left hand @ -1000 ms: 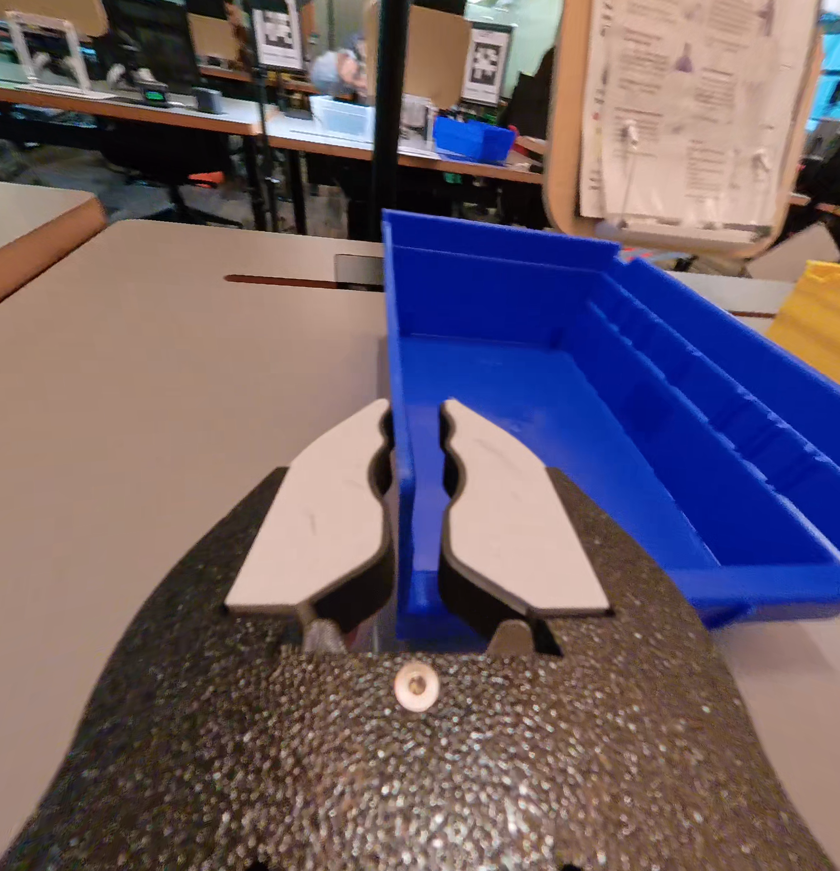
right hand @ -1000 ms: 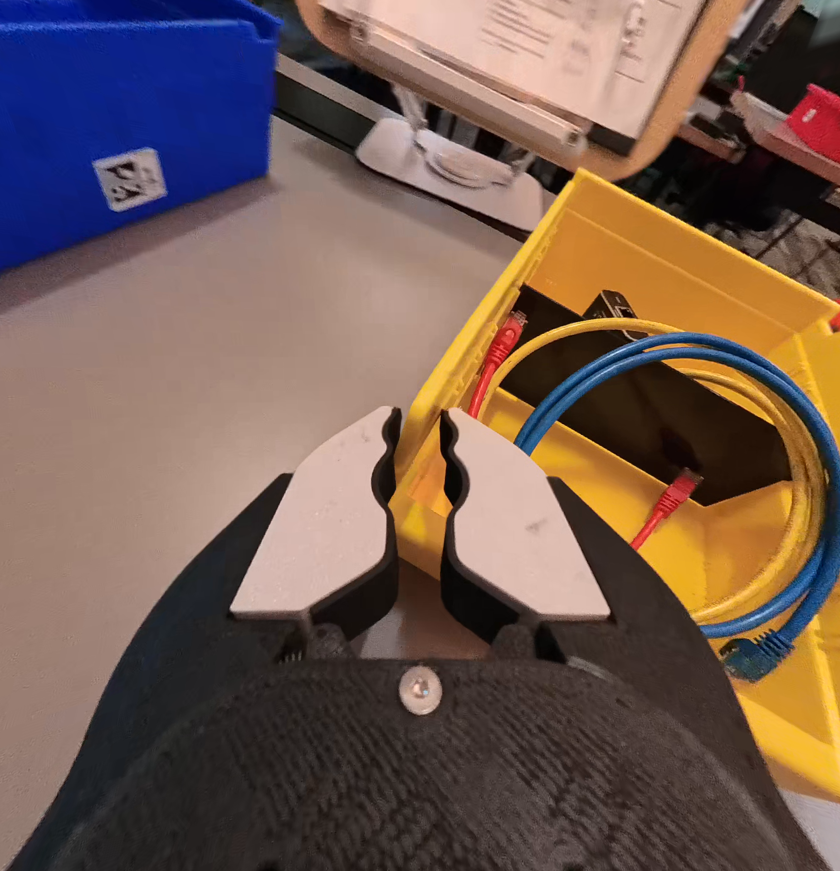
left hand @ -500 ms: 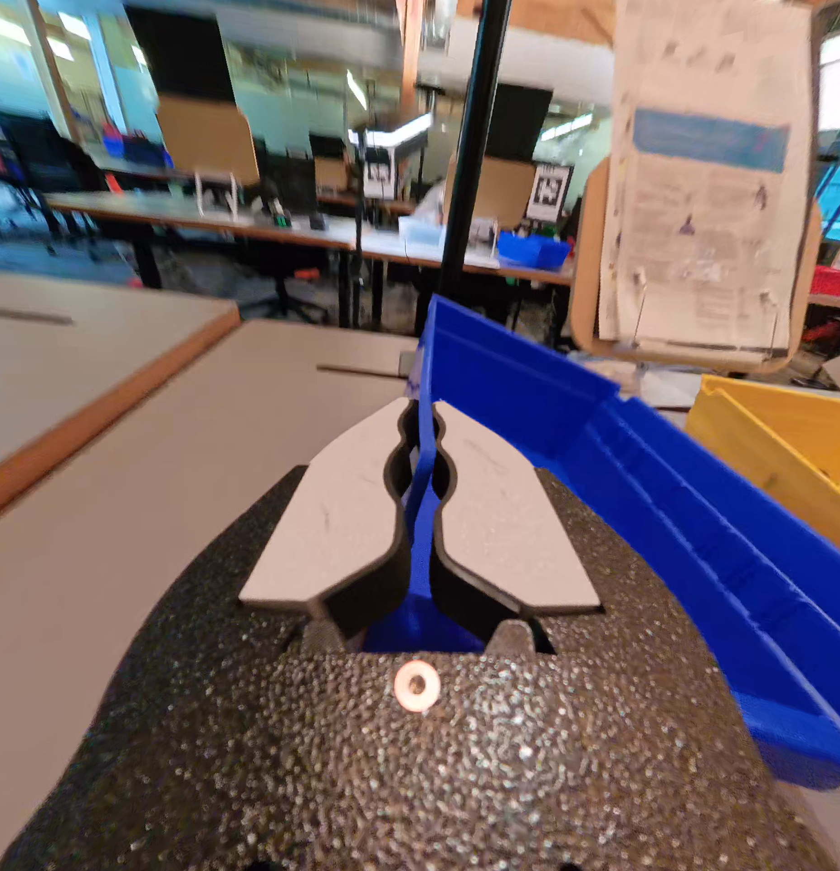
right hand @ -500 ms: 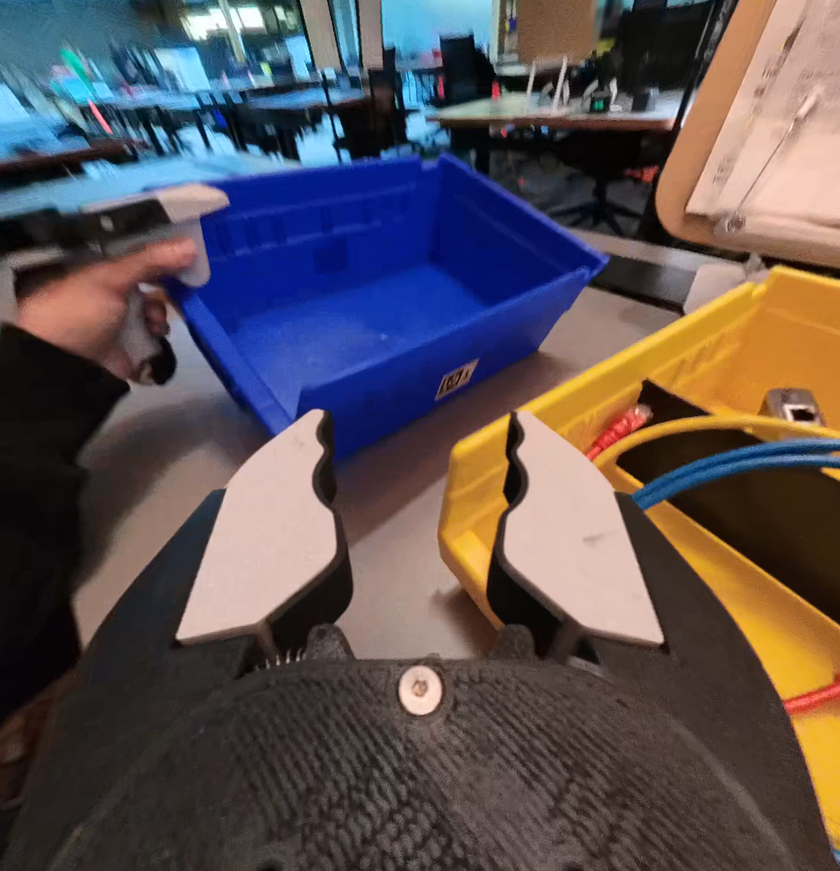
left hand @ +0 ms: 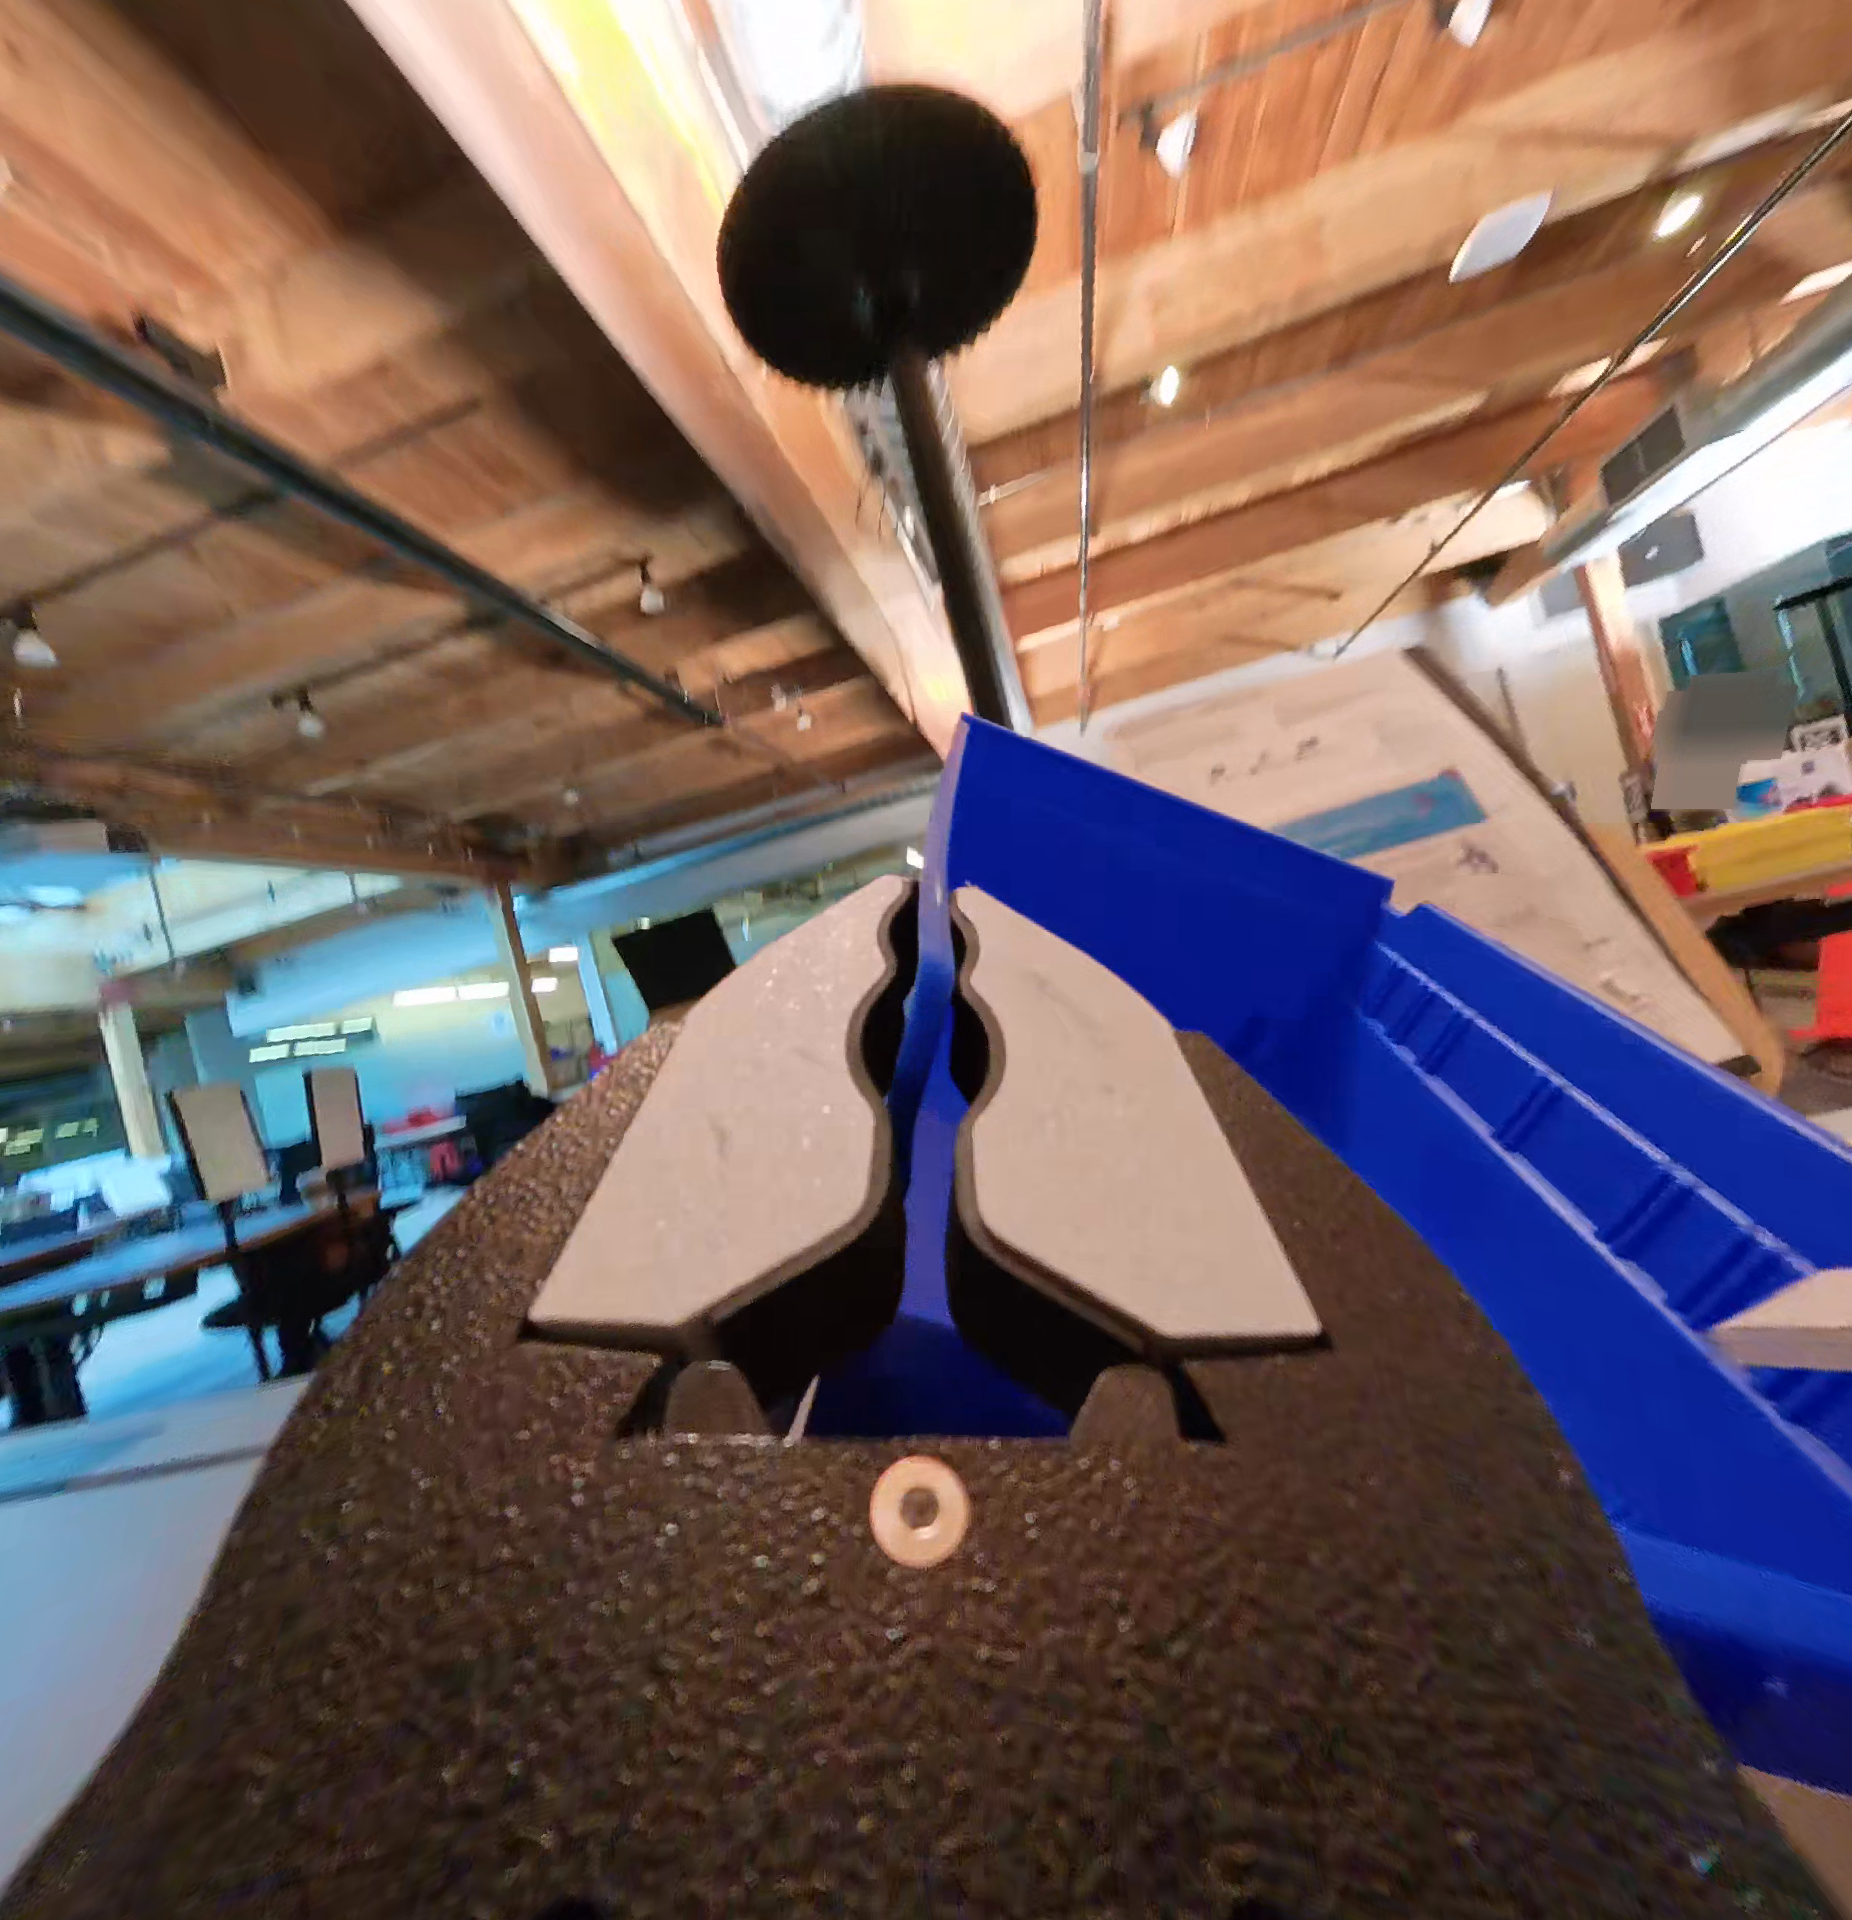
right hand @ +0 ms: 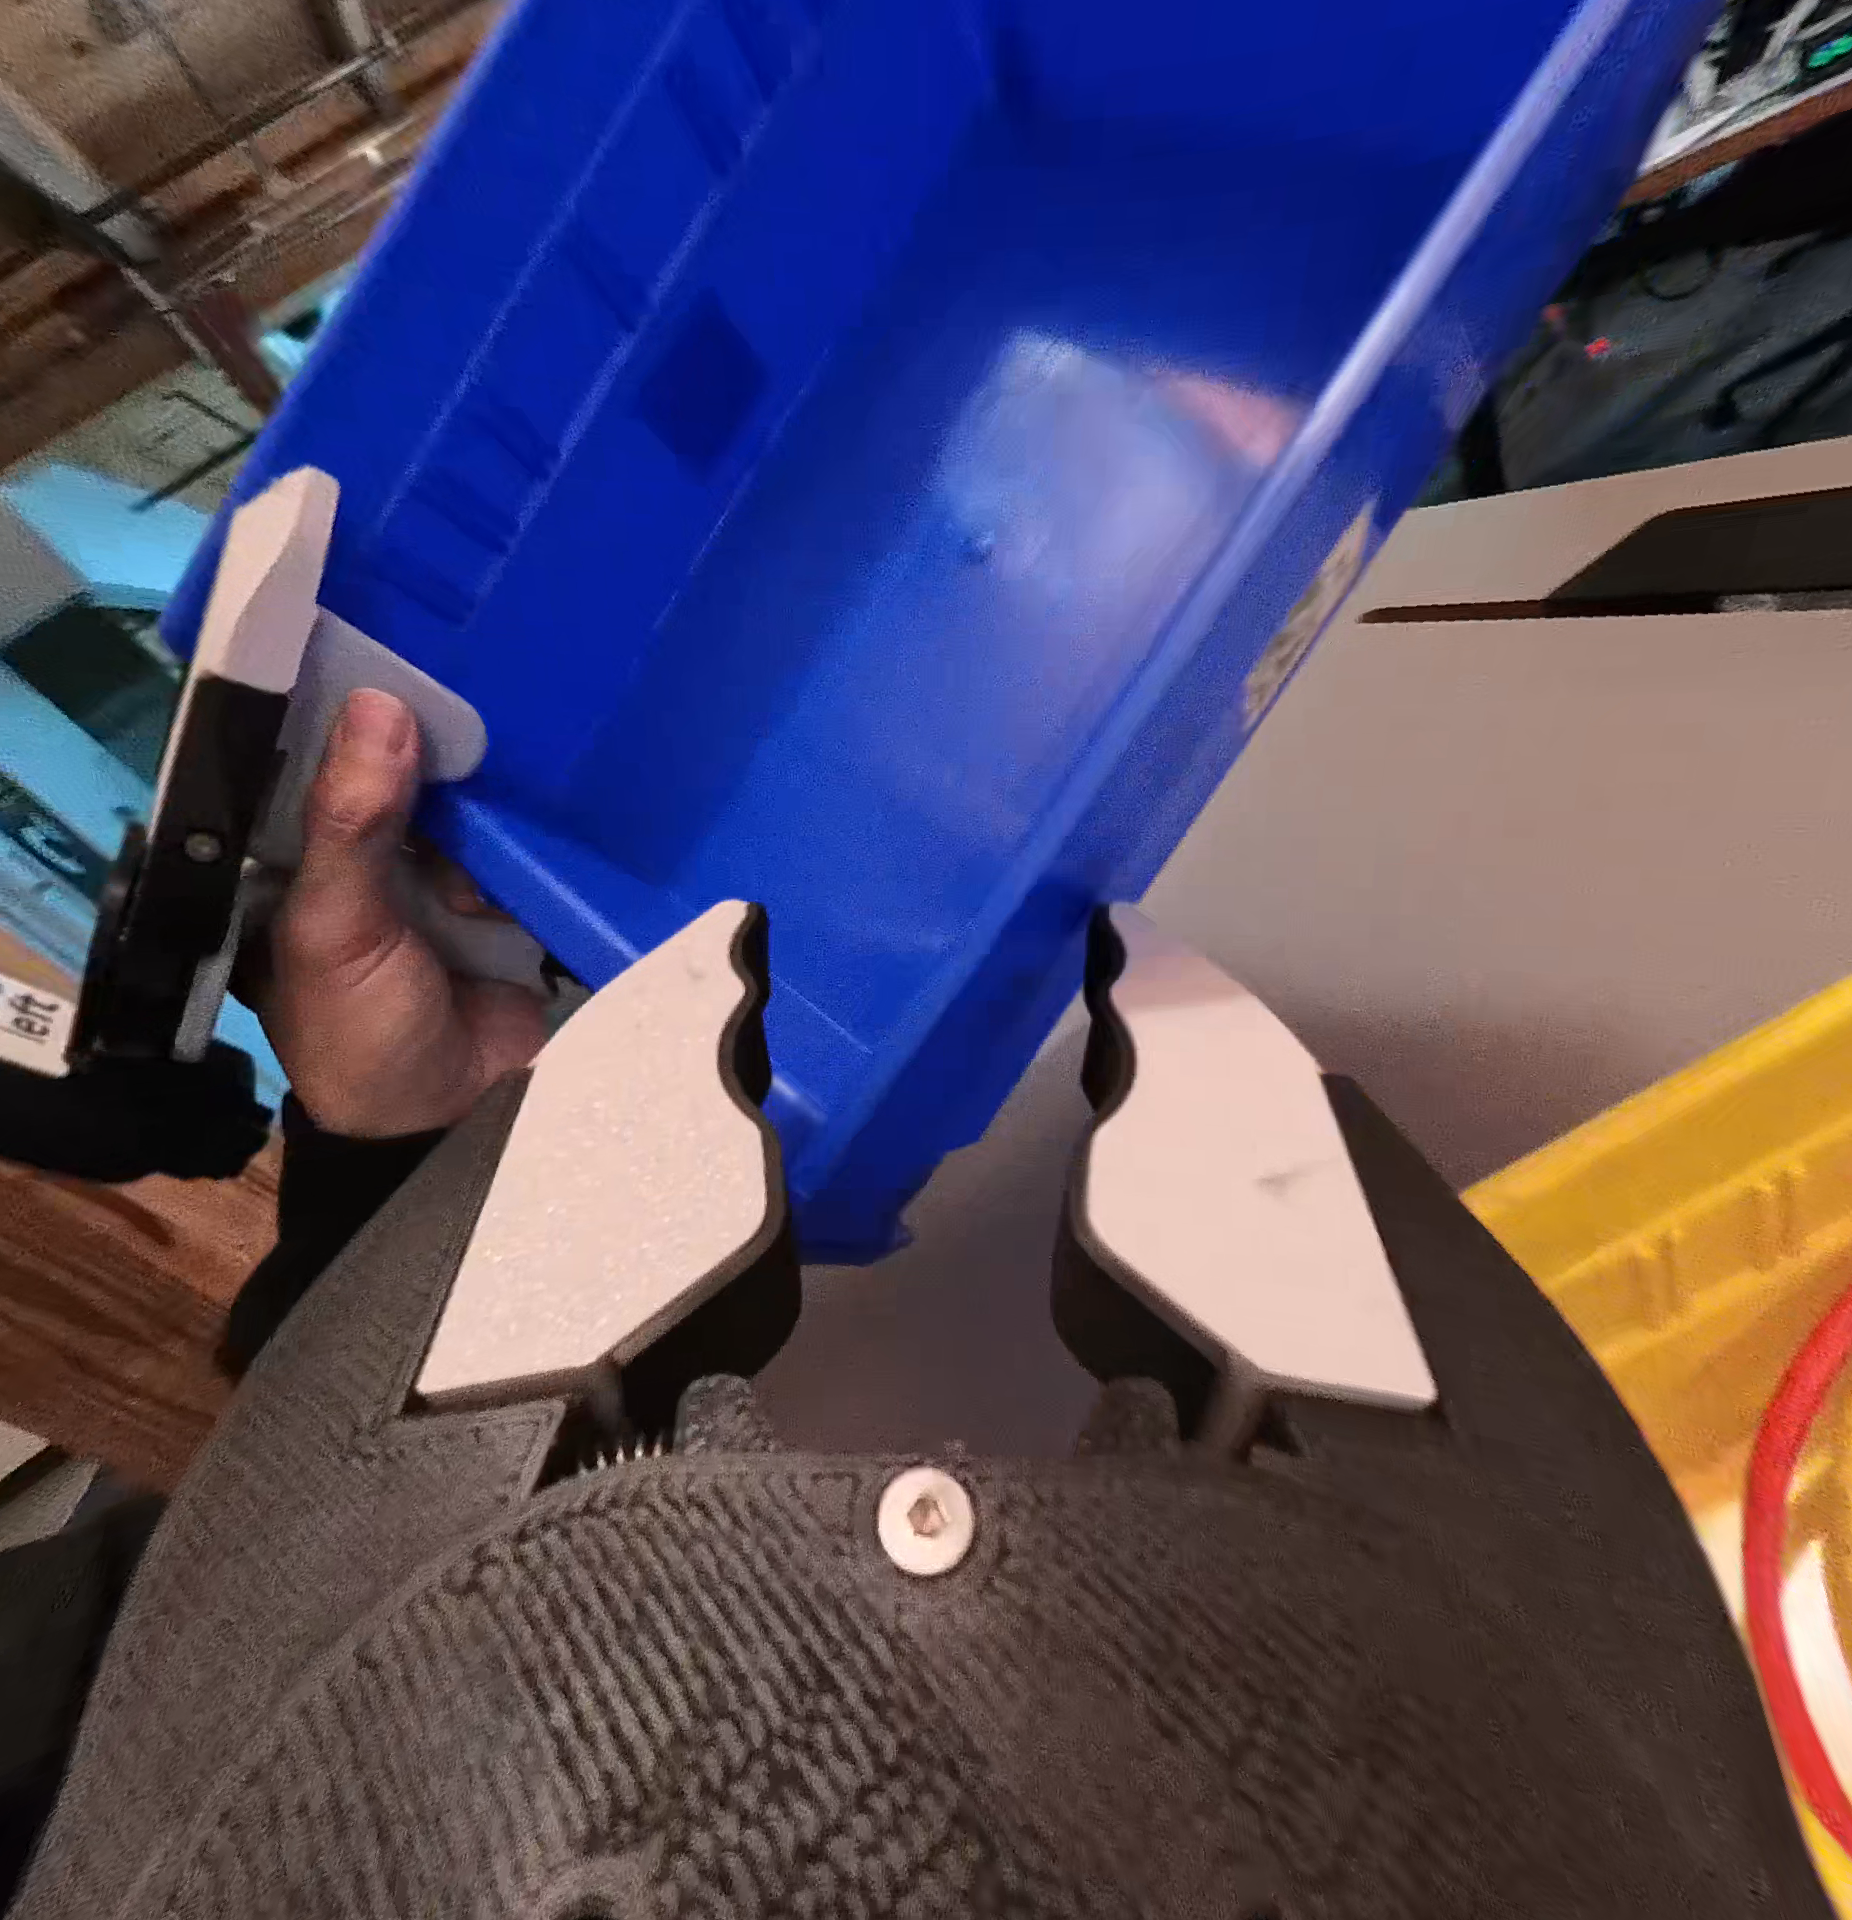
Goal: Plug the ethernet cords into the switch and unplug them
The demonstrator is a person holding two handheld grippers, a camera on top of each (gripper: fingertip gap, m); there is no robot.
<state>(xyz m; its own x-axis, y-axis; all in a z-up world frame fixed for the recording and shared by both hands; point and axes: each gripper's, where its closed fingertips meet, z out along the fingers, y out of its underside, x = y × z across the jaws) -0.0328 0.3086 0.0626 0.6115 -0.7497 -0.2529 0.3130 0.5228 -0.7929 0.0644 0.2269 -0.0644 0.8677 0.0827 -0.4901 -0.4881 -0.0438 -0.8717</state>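
Note:
My left gripper (left hand: 932, 914) is shut on the side wall of an empty blue bin (left hand: 1524, 1122) and holds it lifted and steeply tilted. In the right wrist view the blue bin (right hand: 849, 468) hangs in the air, and the left gripper (right hand: 278, 644) with a person's hand (right hand: 371, 904) grips its rim. My right gripper (right hand: 927, 935) is open and empty just below the bin's lower corner. A yellow bin (right hand: 1670, 1226) with a red ethernet cord (right hand: 1784, 1621) sits at the right edge. The switch is out of view.
The grey table (right hand: 1524, 831) lies under and behind the blue bin, with a slot near its far edge. A black pole with a round top (left hand: 880, 239) rises ahead of the left gripper. A wooden tabletop (right hand: 80, 1268) is at the left.
The left gripper has lifted the blue bin off the table and tipped it up toward the ceiling. The right gripper opened, left the yellow bin's rim and swung toward the blue bin.

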